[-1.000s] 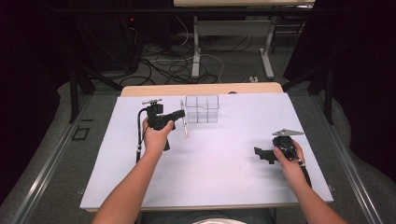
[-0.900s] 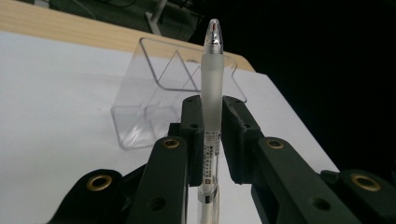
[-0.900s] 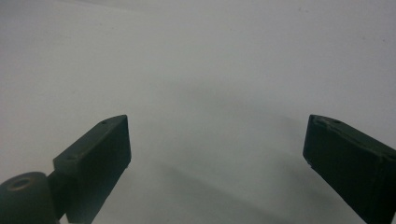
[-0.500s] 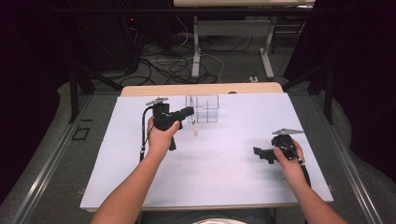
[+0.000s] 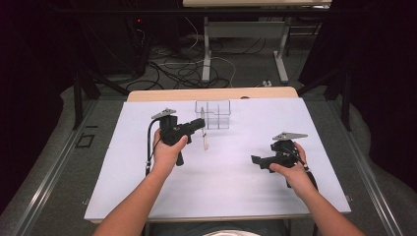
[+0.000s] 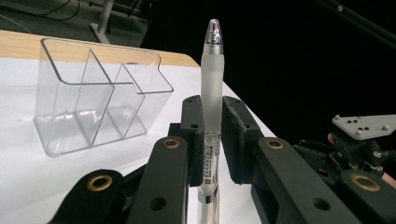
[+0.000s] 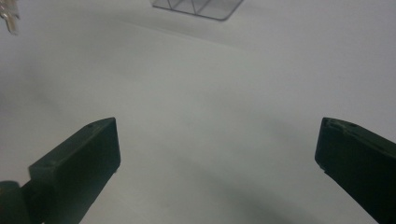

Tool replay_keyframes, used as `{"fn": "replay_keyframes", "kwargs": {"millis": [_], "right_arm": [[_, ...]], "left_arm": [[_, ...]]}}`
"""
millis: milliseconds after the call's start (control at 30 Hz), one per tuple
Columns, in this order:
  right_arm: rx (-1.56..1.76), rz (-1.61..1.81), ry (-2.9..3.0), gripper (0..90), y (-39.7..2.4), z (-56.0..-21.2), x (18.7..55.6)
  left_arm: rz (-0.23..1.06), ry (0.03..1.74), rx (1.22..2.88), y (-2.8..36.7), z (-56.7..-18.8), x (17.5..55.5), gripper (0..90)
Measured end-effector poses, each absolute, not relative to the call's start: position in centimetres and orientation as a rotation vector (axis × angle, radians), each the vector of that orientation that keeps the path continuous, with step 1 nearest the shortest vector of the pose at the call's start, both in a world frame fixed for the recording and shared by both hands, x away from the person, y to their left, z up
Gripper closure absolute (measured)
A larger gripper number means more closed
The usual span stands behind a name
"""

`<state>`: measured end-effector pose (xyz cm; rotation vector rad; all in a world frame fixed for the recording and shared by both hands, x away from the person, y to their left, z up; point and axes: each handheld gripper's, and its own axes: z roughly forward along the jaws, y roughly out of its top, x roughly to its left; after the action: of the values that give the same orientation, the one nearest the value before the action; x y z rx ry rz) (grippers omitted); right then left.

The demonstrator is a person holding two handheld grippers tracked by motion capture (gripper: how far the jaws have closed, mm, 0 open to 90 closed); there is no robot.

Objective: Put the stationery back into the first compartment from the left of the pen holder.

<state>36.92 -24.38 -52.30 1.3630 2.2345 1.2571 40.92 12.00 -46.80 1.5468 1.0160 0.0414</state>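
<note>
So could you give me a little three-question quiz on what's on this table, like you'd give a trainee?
1. True or false: the left tool is shut on the pen.
2. How does the pen stand in that grip? A) flat on the table B) upright between the jaws C) inside the organizer
3. What is between the jaws of the right tool?

Key
1. True.
2. B. In the left gripper view it stands upright, beside the clear organizer, not in it.
3. Nothing. The jaws have just opened wider, with bare white table between them.
</note>
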Motion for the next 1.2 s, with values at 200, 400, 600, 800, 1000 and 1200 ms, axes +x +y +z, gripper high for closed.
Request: {"fn": "replay_keyframes", "kwargs": {"millis": [200, 400, 600, 800, 1000, 1200], "right_arm": [[1.304, 1.324, 2.263, 0.0, -21.7, -51.0, 36.8], [1.245, 1.353, 2.292, 0.0, -18.9, -50.3, 37.3], [1.215, 1.409, 2.278, 15.8, -16.7, -50.2, 37.6], [1.185, 1.449, 2.319, 33.2, -14.8, -49.9, 37.8], [1.155, 1.456, 2.362, 40.0, -13.6, -49.5, 37.6], [1.187, 1.503, 2.386, 41.3, -13.1, -49.1, 37.8]], "left_arm": [[0.062, 1.020, 1.539, 13.2, -47.2, 39.9, 79.8], [0.093, 1.039, 1.527, 14.8, -47.4, 38.7, 79.7], [0.087, 1.081, 1.499, 16.3, -47.9, 38.0, 79.7], [0.072, 1.091, 1.492, 16.5, -48.2, 37.7, 79.7], [0.069, 1.076, 1.517, 16.0, -48.3, 37.5, 79.7], [0.050, 1.069, 1.533, 15.4, -48.5, 37.3, 79.7]]}}
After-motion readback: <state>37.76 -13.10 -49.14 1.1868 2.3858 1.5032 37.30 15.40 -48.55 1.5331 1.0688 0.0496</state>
